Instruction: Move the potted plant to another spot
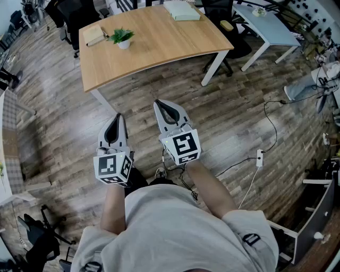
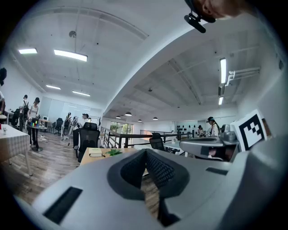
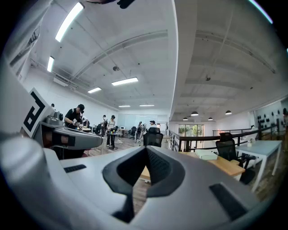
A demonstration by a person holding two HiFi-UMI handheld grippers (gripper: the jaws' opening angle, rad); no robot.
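Wood-plank floor [image 1: 234,122] lies bare between the person and the tan surface [image 1: 159,42], so the walk up looks easy. A black cable [image 1: 268,119] trails over the planks to the right and could catch a foot if the path drifts that way.

The plant [image 1: 121,37], the thing to move, stands in its small white pot on the surface's left part, well apart from both grippers. A book [image 1: 94,35] lies just beside it on the left. A wide or careless approach from that side would likely knock the book or tip the light pot. The leaves spread over the pot's rim, so a high grasp may pinch foliage and not the pot.

The left gripper [image 1: 117,118] and right gripper [image 1: 159,105] are held level over the floor, each with its jaws clenched on nothing. They must part before any grasp.

For room, the middle and right of the surface lie bare, with only a pale stack [image 1: 181,10] at the far edge. The near edge curves, so a pot set too close to it could slide off.
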